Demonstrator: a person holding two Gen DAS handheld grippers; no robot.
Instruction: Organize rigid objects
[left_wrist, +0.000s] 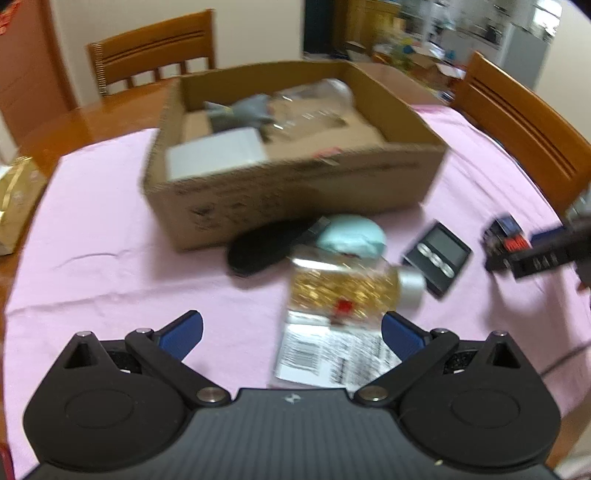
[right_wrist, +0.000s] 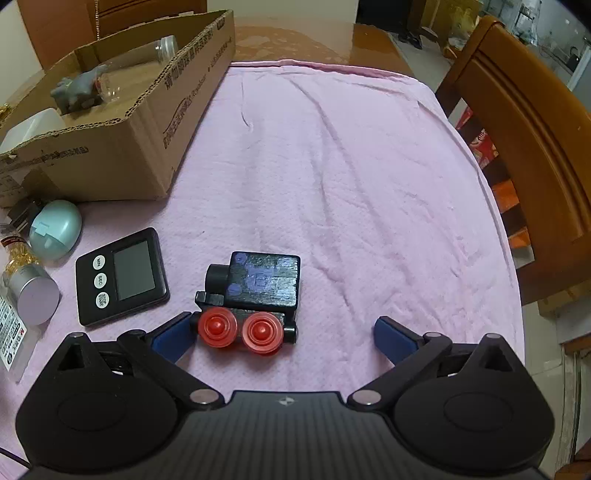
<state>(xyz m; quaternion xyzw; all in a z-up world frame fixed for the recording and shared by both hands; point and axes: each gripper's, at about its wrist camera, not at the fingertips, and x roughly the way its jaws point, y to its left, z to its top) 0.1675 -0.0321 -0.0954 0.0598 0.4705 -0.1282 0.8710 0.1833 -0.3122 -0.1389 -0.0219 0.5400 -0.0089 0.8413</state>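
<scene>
Toy train (right_wrist: 251, 299) right of timer (right_wrist: 122, 275), cardboard box (right_wrist: 147, 122) behind both, on cloth (right_wrist: 351, 184).

Bare pink cloth (right_wrist: 351, 166) covers the bench's right half up to its far edge, giving tongs free passage there. Toward the left edge the way is crowded: cardboard box (right_wrist: 122, 122), timer (right_wrist: 122, 275), teal egg (right_wrist: 55, 230), toy train (right_wrist: 255, 295), with narrow gaps between.

Left wrist view motion-blurred: cardboard box (left_wrist: 295, 184) print unreadable, contents smeared. Right gripper (left_wrist: 554, 254) cut by frame edge. Right wrist view: label packet (right_wrist: 11, 332) cropped at left.
</scene>
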